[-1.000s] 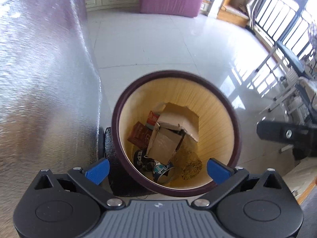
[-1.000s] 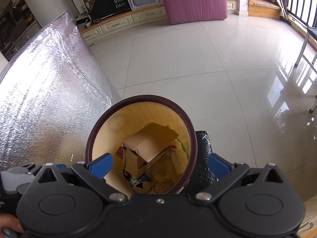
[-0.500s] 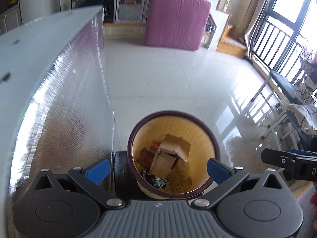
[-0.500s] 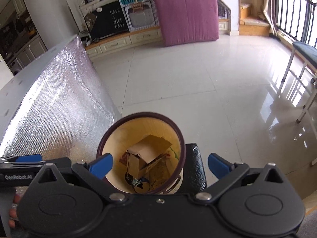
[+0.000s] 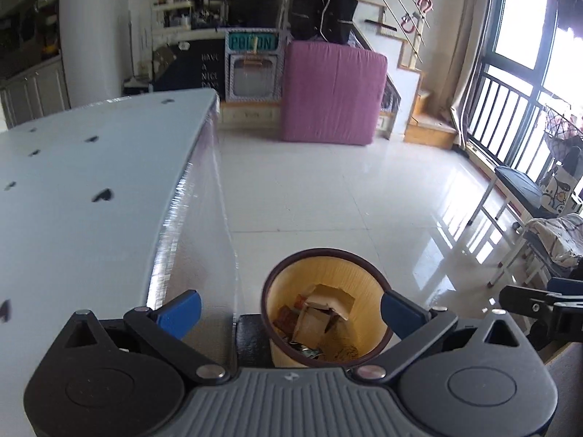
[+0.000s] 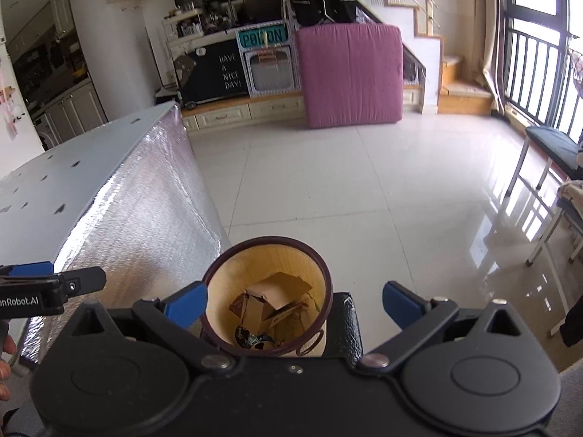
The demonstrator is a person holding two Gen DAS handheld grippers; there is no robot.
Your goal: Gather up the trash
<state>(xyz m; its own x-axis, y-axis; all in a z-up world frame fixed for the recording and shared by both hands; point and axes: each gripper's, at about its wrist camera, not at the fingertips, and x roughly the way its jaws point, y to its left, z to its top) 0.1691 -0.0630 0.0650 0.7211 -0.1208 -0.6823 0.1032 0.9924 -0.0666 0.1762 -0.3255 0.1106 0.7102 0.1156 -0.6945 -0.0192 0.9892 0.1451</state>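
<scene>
A round trash bin (image 5: 368, 284) with a dark rim and yellow inside stands on the floor beside the table. It holds a torn cardboard box (image 5: 320, 309), wrappers and a can. It also shows in the right wrist view (image 6: 233, 266), with the cardboard (image 6: 277, 289) inside. My left gripper (image 5: 289, 309) is open and empty, well above the bin. My right gripper (image 6: 293, 300) is open and empty, also above the bin. The right gripper's body (image 5: 535, 300) shows at the right edge of the left wrist view; the left gripper's body (image 6: 47, 287) shows at the left of the right wrist view.
A light-blue table top (image 5: 91, 189) with a silver foil side (image 6: 145, 218) stands at the left. A black block (image 6: 346, 327) sits next to the bin. A purple mattress (image 5: 331, 94) leans at the back. Chairs (image 6: 546, 167) stand by the window at the right.
Both grippers have risen and pulled back from the bin, which now looks smaller. The table top and far room have come into view. Both stay open.
</scene>
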